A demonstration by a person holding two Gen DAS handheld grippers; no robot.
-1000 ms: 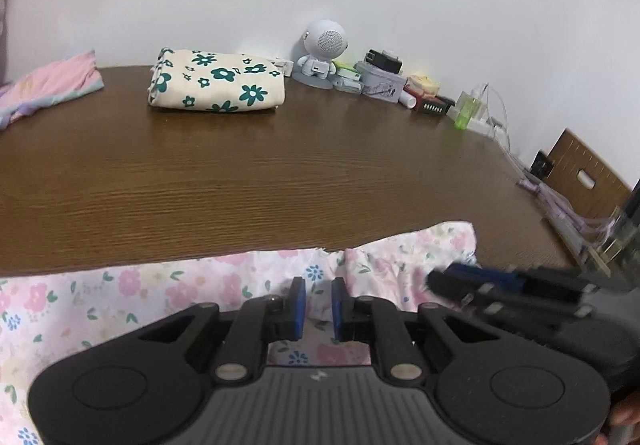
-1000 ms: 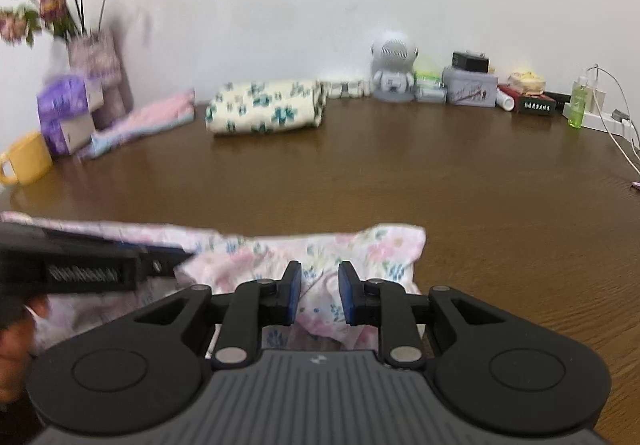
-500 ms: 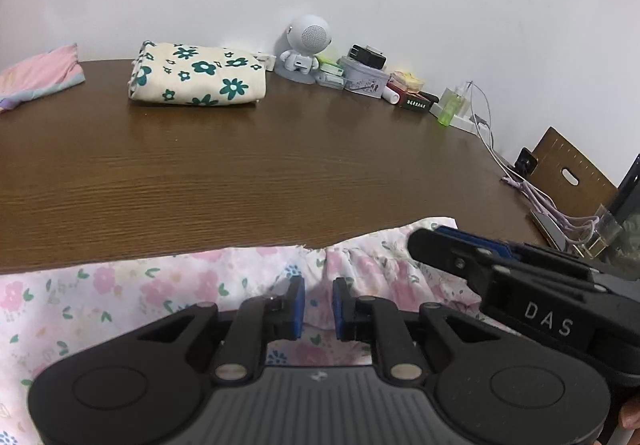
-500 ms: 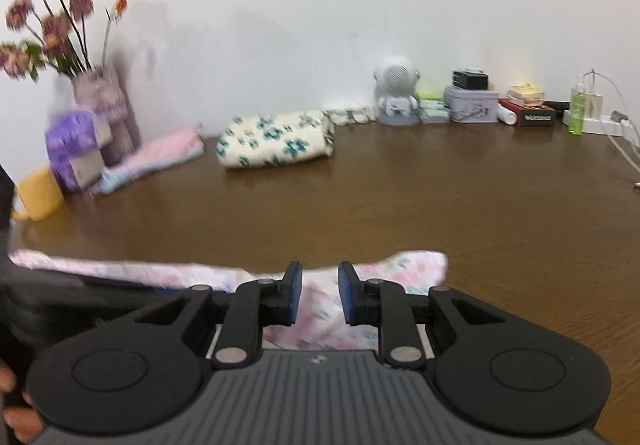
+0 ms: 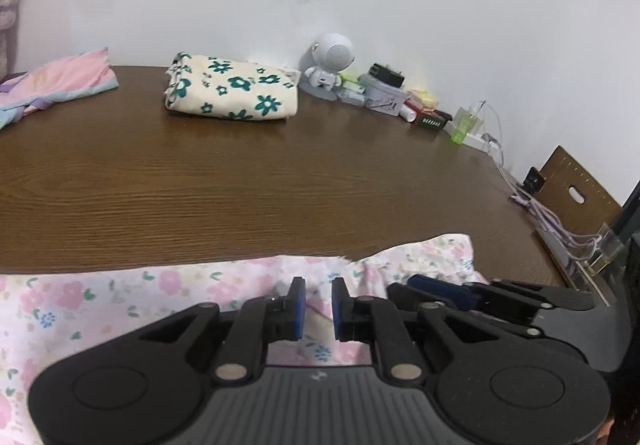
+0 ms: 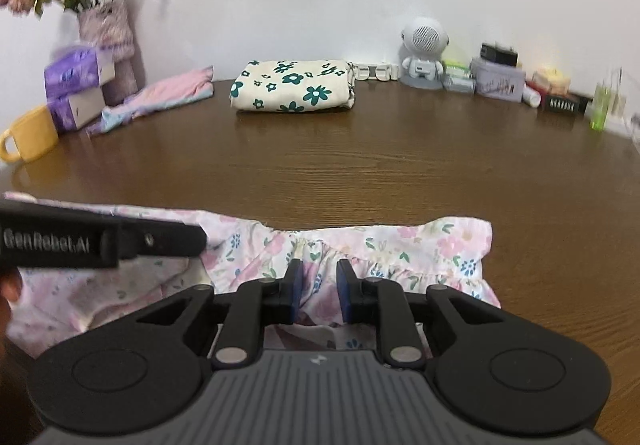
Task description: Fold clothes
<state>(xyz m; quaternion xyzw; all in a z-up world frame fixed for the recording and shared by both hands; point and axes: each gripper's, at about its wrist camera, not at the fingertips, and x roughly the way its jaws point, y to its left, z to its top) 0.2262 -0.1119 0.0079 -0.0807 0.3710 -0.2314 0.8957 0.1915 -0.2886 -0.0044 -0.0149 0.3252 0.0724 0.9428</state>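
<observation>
Wood: brown table is carrying everything; the far edge is holding clutter.
Garment: pink floral garment is lying crumpled along the near table edge, under both your grippers.
Left gripper: left gripper is sitting over the garment's top hem, jaws nearly closed; cloth is showing in the gap, but you can't tell from this view whether it's pinched.
Right gripper: right gripper is sitting just beside the left one, on the ruffled hem, jaws narrow; cloth is bunching between the pads, looks like a grip, not certain.
Done pile: cream flower bundle is sitting folded at the back; pink top is lying near the mug.
Step guess: you're probably setting up a fold, holding the hem at two close points.
Risk 1: thin cloth is likely slipping out if a pinch is shallow; one corner drops, fold goes crooked.
Risk 2: your grippers are crowding each other; jaws could be colliding or catching the same pleat.
Risk 3: ruffle is bunching, so you may be grabbing two layers and dragging the whole piece.
</observation>
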